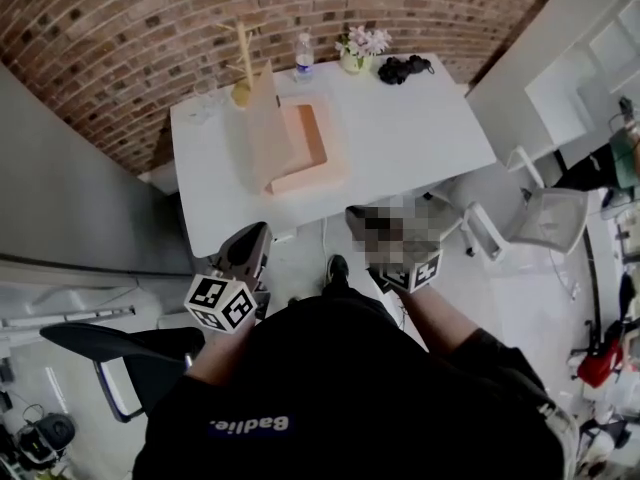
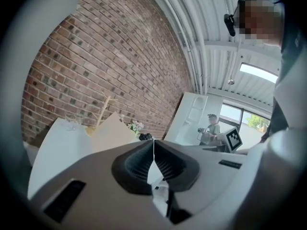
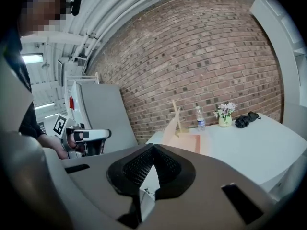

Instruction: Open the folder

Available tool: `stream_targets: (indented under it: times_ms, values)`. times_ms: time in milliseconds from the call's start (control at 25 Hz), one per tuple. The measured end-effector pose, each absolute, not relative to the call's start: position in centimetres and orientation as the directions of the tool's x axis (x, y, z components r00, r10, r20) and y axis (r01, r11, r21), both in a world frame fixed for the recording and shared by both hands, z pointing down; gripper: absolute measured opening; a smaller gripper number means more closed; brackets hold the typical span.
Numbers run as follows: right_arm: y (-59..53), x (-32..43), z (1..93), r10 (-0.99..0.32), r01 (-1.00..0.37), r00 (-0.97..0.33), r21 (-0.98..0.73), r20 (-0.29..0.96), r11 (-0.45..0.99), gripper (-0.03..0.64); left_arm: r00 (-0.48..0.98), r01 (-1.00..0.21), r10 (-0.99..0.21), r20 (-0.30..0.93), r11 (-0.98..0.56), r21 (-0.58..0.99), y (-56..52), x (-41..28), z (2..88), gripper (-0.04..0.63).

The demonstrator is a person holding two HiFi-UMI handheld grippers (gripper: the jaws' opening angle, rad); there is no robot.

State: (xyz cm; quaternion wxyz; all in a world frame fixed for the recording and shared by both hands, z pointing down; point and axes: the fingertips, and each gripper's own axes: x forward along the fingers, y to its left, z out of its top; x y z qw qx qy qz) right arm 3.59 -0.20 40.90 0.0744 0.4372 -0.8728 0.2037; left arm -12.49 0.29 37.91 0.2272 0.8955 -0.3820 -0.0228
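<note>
My left tool has its jaws pressed together with nothing between them; my right tool is closed and empty in the same way; in the head view both hang close to my body, well apart from the desk. The folder lies on the left half of that desk, near the brick wall; its pale cover stands up almost on edge along the left side, and the orange inside shows beside it. I judge the opening as good as done, with neither tool on the folder; what may be left is laying the cover flat. That would call for reaching forward over the desk and nudging the raised cover further to the left, gently, since a cover standing like this could tip back shut.
</note>
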Motion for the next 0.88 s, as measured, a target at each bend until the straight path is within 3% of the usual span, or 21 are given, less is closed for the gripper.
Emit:
stream_targets:
  times_ms: [480, 880]
  values:
    - [4.6, 0.1, 36.1, -0.688, -0.727, -0.685, -0.291, 0.241, 0.622, 0.028, 0.797, -0.569, -0.603, 0.022, -0.738, 0.364, 4.0, -10.0, 31.7, 0.002]
    - [6.1, -0.8, 34.6, -0.676, -0.707, -0.706, -0.264, 0.212, 0.656, 0.028, 0.832, -0.528, -0.554, 0.018, -0.781, 0.333, 5.6, -8.6, 31.0, 0.002]
